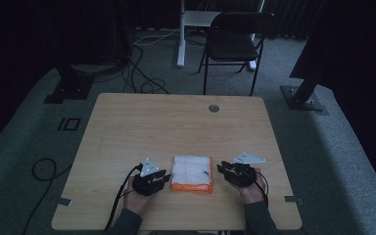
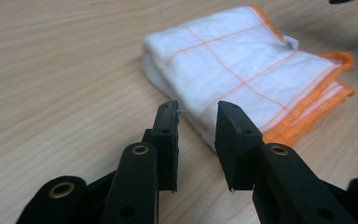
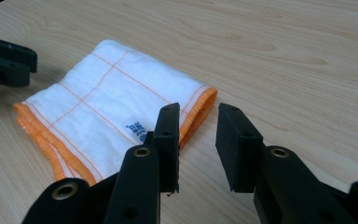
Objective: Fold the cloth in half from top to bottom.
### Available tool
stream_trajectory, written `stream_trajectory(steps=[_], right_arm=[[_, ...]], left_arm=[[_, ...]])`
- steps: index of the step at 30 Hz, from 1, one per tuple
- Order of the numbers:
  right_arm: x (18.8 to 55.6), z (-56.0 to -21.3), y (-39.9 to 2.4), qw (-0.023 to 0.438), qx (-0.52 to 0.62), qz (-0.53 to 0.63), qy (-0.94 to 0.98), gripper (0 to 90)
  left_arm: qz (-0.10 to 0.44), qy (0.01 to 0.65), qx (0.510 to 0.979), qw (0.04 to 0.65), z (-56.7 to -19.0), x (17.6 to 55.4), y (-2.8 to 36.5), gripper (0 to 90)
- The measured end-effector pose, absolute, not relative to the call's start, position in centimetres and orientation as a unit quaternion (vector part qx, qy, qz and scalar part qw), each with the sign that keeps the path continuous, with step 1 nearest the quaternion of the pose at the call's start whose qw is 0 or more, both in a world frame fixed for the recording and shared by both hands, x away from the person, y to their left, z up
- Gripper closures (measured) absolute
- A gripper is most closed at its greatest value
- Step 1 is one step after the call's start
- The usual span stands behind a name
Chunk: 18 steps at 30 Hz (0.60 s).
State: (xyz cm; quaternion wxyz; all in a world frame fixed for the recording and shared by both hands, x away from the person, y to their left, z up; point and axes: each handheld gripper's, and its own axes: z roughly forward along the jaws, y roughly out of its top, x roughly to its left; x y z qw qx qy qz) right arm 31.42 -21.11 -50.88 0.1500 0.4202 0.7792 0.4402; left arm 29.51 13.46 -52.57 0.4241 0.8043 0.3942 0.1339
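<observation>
Near the front edge of the wooden table (image 1: pixel 127 122), midway between the two hands, lies one folded cloth (image 1: pixel 191 173): white, crossed by thin orange lines, edged in orange stitching, folded into a thick square of several layers lying flat on the bare wood. Orange hem edges are stacked along its near side in the high view; a small white label with blue print shows on its top face in the right gripper view, close to that gripper's own left jaw. Left gripper (image 1: pixel 162 178), held in the person's left hand (image 1: pixel 136 199), sits just beside the cloth's left edge and points at it; in the left gripper view (image 2: pixel 196 122) its black jaws stand parted with a clear gap, nothing pinched between them, the white folded edge of the cloth lying just beyond the tips. Whether the tips brush the fabric cannot be told. Right gripper (image 1: pixel 223 169), held in the right hand (image 1: pixel 252 192), sits just beside the cloth's right edge, facing inward; in the right gripper view (image 3: pixel 197 123) its jaws are likewise parted and grip nothing, the orange-hemmed corner of the cloth (image 3: pixel 116 112) lying just ahead and to the left of them. Each gripper carries a grey three-cornered plate and a trailing cable. Behind the table, on grey carpet, stands a dark folding chair (image 1: pixel 235 41).
</observation>
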Motion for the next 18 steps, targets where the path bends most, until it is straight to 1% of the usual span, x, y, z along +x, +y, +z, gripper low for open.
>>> stream_trajectory(steps=[5,8,10,18], right_arm=[[31.4,-51.1,-21.4,0.154,0.424,0.443,0.774,69.9],[31.4,-51.3,-21.6,0.154,0.433,0.450,0.766,69.6],[31.4,-51.7,-21.5,0.171,0.434,0.436,0.770,69.4],[31.8,-52.3,-21.9,0.167,0.447,0.437,0.762,69.3]], left_arm=[[0.141,0.407,0.792,0.432,-52.7,29.6,14.3,70.3],[0.146,0.411,0.793,0.425,-52.9,29.8,14.7,70.3],[0.148,0.416,0.790,0.425,-53.1,29.9,14.9,70.3],[0.163,0.427,0.786,0.415,-53.2,30.2,15.7,70.0]])
